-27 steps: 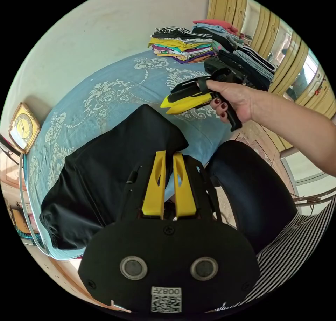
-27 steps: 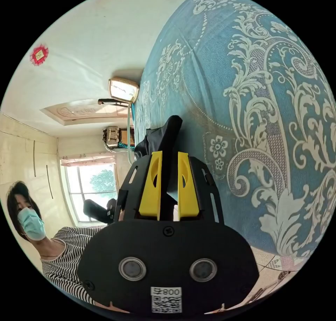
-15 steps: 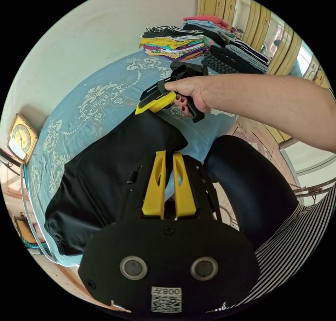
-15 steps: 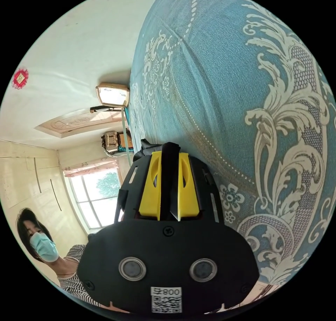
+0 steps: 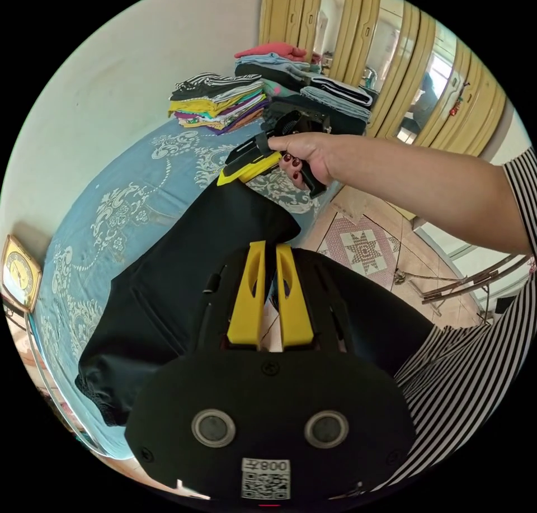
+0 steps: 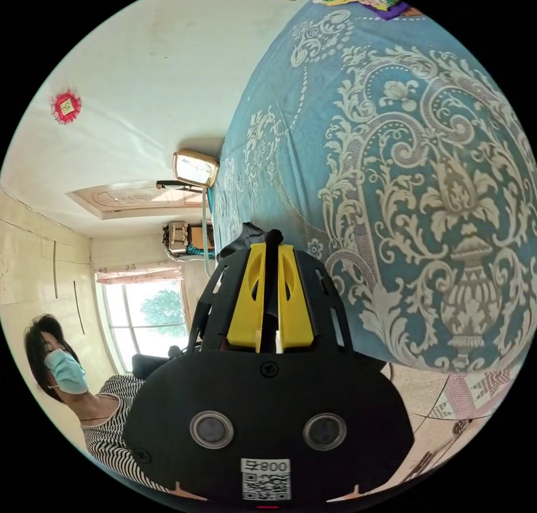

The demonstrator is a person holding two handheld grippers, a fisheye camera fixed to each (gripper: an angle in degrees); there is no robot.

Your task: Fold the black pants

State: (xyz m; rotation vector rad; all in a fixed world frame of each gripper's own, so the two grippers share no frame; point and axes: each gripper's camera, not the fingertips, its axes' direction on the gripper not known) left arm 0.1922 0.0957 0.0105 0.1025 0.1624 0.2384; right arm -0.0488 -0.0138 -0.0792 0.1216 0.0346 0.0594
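Observation:
The black pants (image 5: 179, 272) lie lengthwise on the blue patterned bedspread (image 5: 128, 199), one end bunched at the lower left of the left gripper view. My left gripper (image 5: 270, 250) is shut on the near corner of the other end, at the bed's edge. My right gripper (image 5: 225, 178), held in a hand, bites the far corner of that same end. In the right gripper view, my right gripper (image 6: 272, 245) has a thin fold of the black pants (image 6: 246, 239) pinched between its yellow jaws, low over the bedspread (image 6: 403, 160).
Stacks of folded clothes (image 5: 218, 102) stand at the bed's far end, beside a mirrored wardrobe (image 5: 403, 76). A clock (image 5: 17, 264) leans at the wall. Tiled floor (image 5: 363, 250) runs alongside the bed. The person in a striped top (image 6: 112, 418) stands close by.
The right gripper swung in from the side, met the far corner of the pants and closed on it. Both views have shifted since then; the left gripper keeps its hold.

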